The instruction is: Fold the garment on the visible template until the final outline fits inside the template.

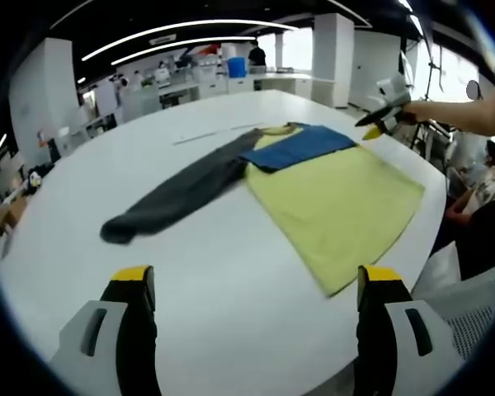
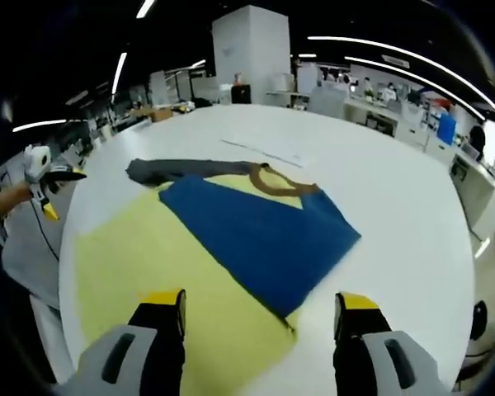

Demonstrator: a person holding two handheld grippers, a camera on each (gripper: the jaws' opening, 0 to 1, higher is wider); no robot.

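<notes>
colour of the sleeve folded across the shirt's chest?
Blue: the folded-over sleeve lies across the yellow shirt body, clearest in the right gripper view.

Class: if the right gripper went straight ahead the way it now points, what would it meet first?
Probably the blue sleeve folded across the yellow shirt; it lies just ahead between the open jaws of the right gripper, though depth is hard to judge.

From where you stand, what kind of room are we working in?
Probably a large open-plan lab or workshop. Long strip lights cross a dark ceiling, workbenches crowded with equipment line the far side by white pillars, and the garment lies on a big white table.
</notes>
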